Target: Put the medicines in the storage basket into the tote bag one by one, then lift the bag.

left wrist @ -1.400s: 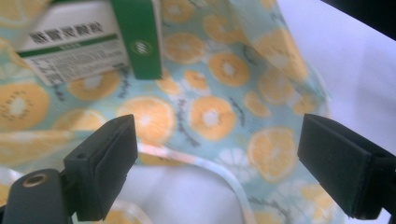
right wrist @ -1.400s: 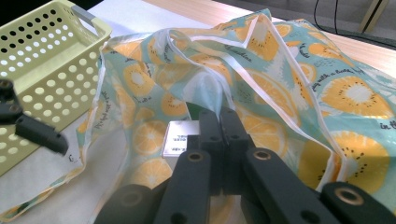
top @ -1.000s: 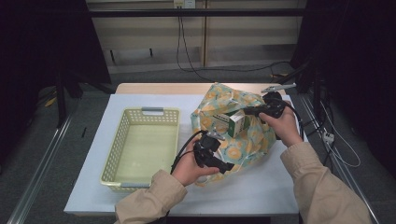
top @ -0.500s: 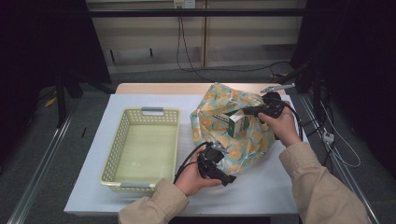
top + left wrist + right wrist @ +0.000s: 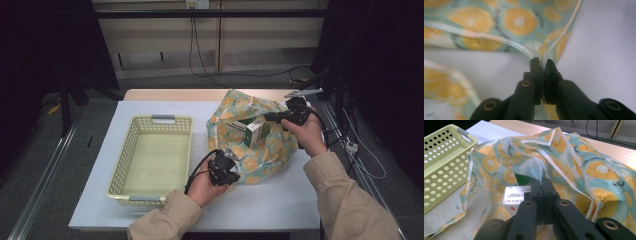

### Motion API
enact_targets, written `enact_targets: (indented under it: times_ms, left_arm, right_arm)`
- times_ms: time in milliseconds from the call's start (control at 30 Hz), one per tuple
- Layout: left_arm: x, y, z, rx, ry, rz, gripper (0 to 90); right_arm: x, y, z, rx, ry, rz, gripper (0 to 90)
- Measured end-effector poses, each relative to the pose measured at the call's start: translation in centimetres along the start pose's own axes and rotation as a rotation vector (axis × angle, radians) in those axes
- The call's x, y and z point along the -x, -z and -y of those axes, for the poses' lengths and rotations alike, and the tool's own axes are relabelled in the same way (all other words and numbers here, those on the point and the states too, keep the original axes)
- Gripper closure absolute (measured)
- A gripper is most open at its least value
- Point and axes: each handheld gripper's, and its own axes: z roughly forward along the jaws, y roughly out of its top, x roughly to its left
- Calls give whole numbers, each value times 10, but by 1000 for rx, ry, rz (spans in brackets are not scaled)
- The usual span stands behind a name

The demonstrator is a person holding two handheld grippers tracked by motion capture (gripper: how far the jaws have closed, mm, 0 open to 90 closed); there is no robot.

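A fabric bag (image 5: 250, 150) printed with orange slices lies right of centre on the white table cover. My left gripper (image 5: 229, 161) is at its near lower edge. Its jaws have just been closing and now pinch the bag's white-piped hem (image 5: 537, 53), as my left gripper (image 5: 543, 62) shows up close. My right gripper (image 5: 266, 119) is shut on a fold of the bag (image 5: 574, 157) near its top, tenting the cloth up at my right gripper (image 5: 541, 181). A green and white box (image 5: 251, 131) sits in the bag's mouth, and the box (image 5: 515, 196) lies just below the right jaws.
A pale yellow perforated basket (image 5: 131, 145) stands empty left of the bag; its wall (image 5: 444, 157) is at the left of the right gripper view. The white cover (image 5: 280, 200) ends at a wooden tabletop strip (image 5: 175, 94) at the far edge. Cables hang off the right side.
My left hand slid a little nearer and to the right along the bag's lower edge, and its jaws went from open to shut on the hem. The right hand kept still.
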Motion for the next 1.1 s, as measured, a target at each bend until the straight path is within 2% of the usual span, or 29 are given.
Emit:
enact_targets:
  times_ms: [167,367,633,800,1100]
  left_arm:
    - [-13,28,-23,72,41,-28,900]
    - [-26,62,-57,162,55,-68,900]
    - [-38,103,-96,228,28,-134,900]
    - [-43,127,-119,260,10,-175,900]
    - [-56,174,-165,347,4,-235,900]
  right_arm:
    - [-2,4,-4,10,7,-1,900]
    - [-5,8,-11,18,17,-5,900]
    - [-5,22,-24,47,18,5,900]
    - [-9,34,-40,72,32,13,900]
    - [-15,47,-77,132,37,9,900]
